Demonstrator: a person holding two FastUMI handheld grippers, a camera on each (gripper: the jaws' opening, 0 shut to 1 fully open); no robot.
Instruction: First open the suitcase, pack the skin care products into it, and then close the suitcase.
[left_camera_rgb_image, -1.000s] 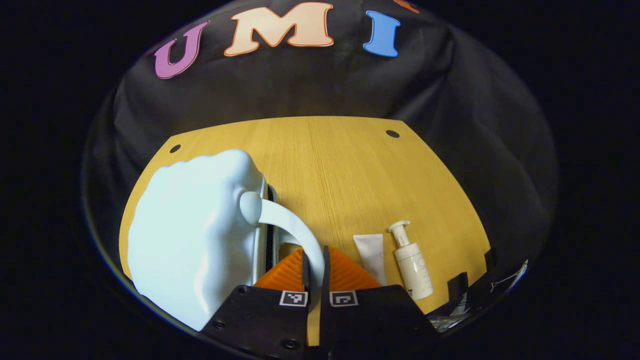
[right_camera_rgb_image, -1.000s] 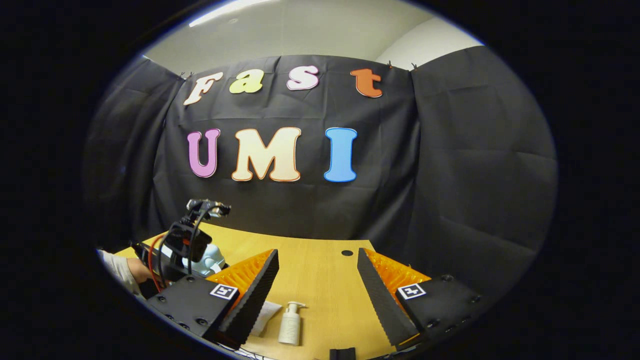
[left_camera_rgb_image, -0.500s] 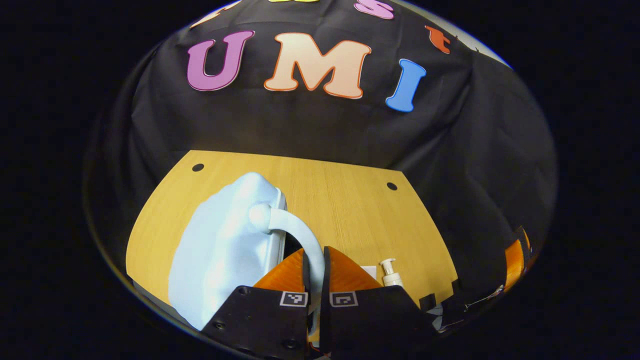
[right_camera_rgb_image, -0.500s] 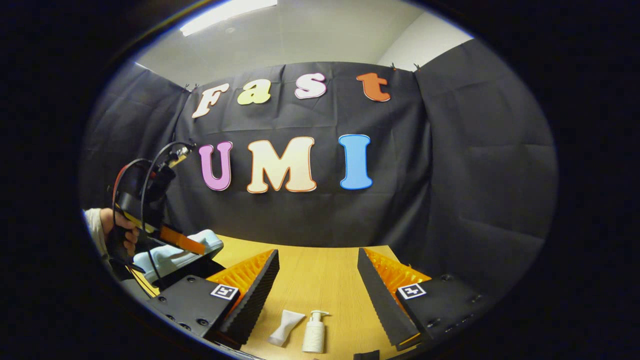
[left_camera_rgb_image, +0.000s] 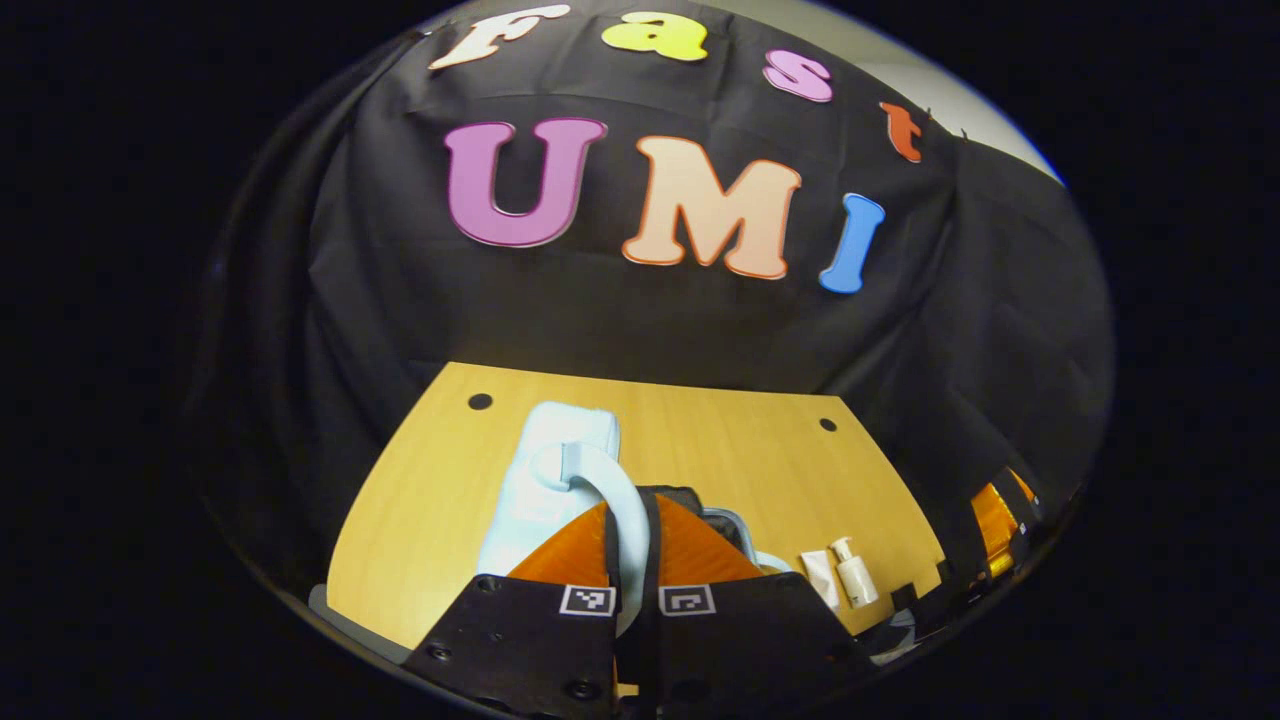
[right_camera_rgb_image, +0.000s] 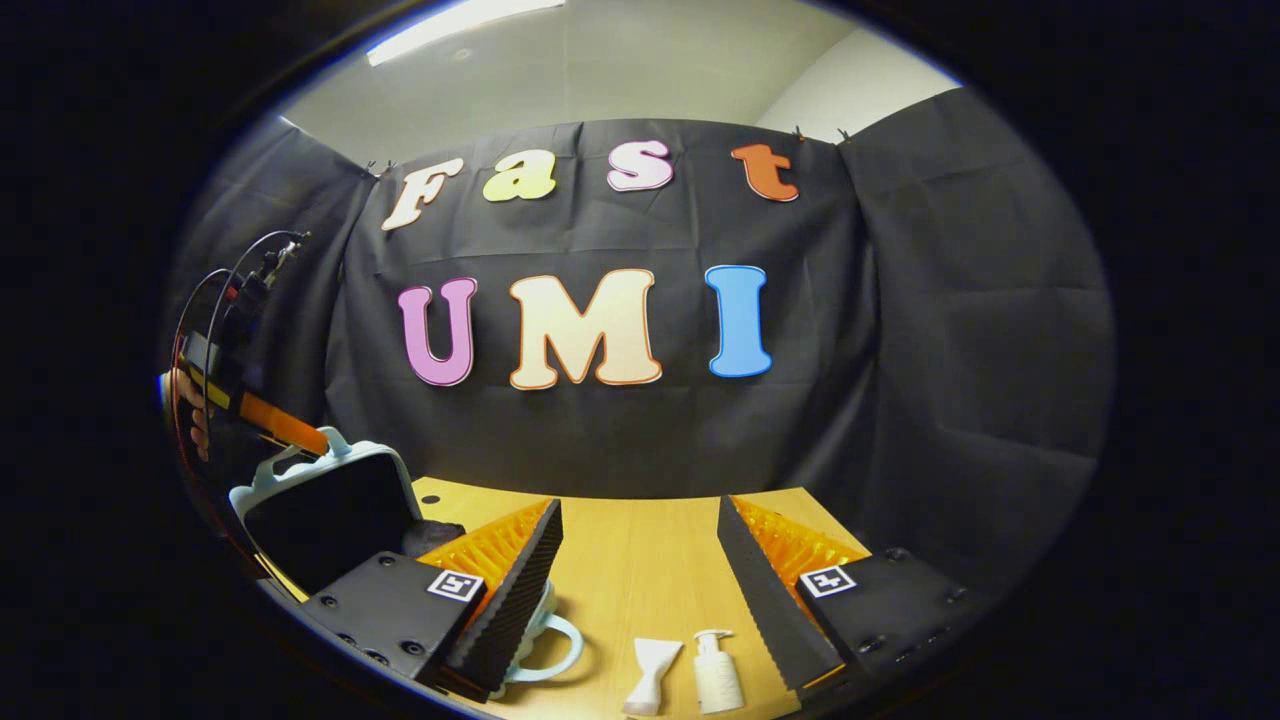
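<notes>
Left gripper view: the left gripper (left_camera_rgb_image: 629, 545) pinches the suitcase (left_camera_rgb_image: 548, 480) lid's handle (left_camera_rgb_image: 610, 490) — lid raised; the right gripper (right_camera_rgb_image: 635, 580) gapes wide above the table (right_camera_rgb_image: 620, 580), tube (right_camera_rgb_image: 647, 675) and bottle (right_camera_rgb_image: 715, 678) just beside the case.

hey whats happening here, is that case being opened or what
Yes. The left gripper is shut on the handle of the pale blue suitcase's lid and holds the lid raised, dark lining facing the open right gripper. That gripper hovers above the wooden table, holding nothing. A white tube and a pump bottle lie on the table, not yet packed.
</notes>
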